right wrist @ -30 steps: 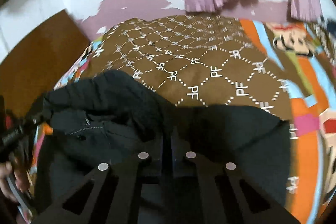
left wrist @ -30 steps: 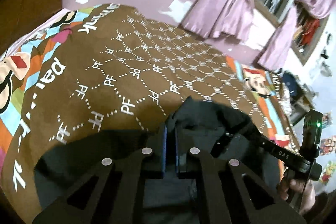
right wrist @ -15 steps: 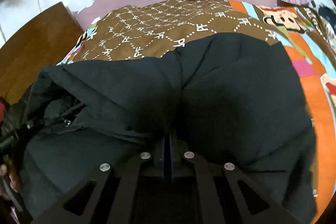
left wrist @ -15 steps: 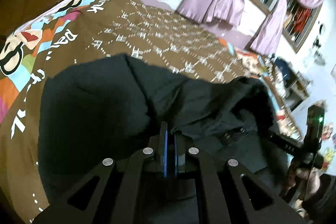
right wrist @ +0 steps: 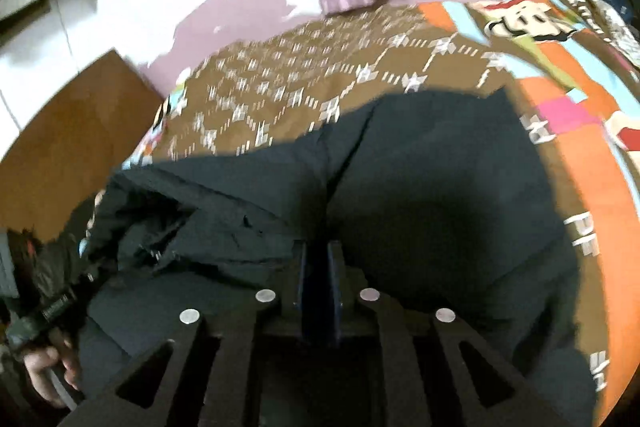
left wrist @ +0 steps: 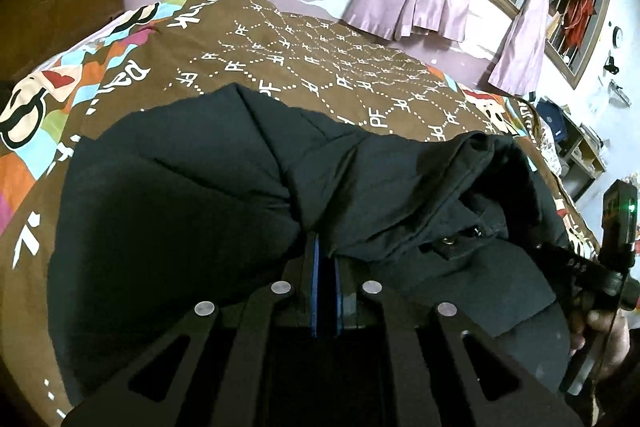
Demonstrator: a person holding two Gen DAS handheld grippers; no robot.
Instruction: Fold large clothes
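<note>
Both tongs were buried to their tips in a black jacket (left wrist: 192, 195) that lay spread over the near part of a bed with a brown patterned bedspread (left wrist: 328, 75), its far hem just short of the middle of the cover. Left tongs (left wrist: 325, 247) were pressed together on a fold of the black cloth, which bunched up and ran away from the blue pads (left wrist: 315, 279) in a taut crease. Right tongs (right wrist: 320, 251) had just been easing apart, and a slim gap showed between their pads (right wrist: 302, 283), with jacket cloth lying in it; whether those pads still pressed the fabric I could not tell from the blurred view. The jacket looked padded and puffy, soft and limp rather than stiff, and probably on the heavy side for a garment, with a smooth shell that could slip from a shallow pinch. Its thick layers would likely spring back after a fold, so a hold on a seam, the hem or the collar edge (left wrist: 472, 155) seemed safer than a pinch of loose surface. Each tool pointed forward and downward onto the garment, side by side, and the person's right hand (left wrist: 604, 327) showed at the edge of the left view, wrapped around its handle, as the left hand (right wrist: 44, 367) did in the right view.
</note>
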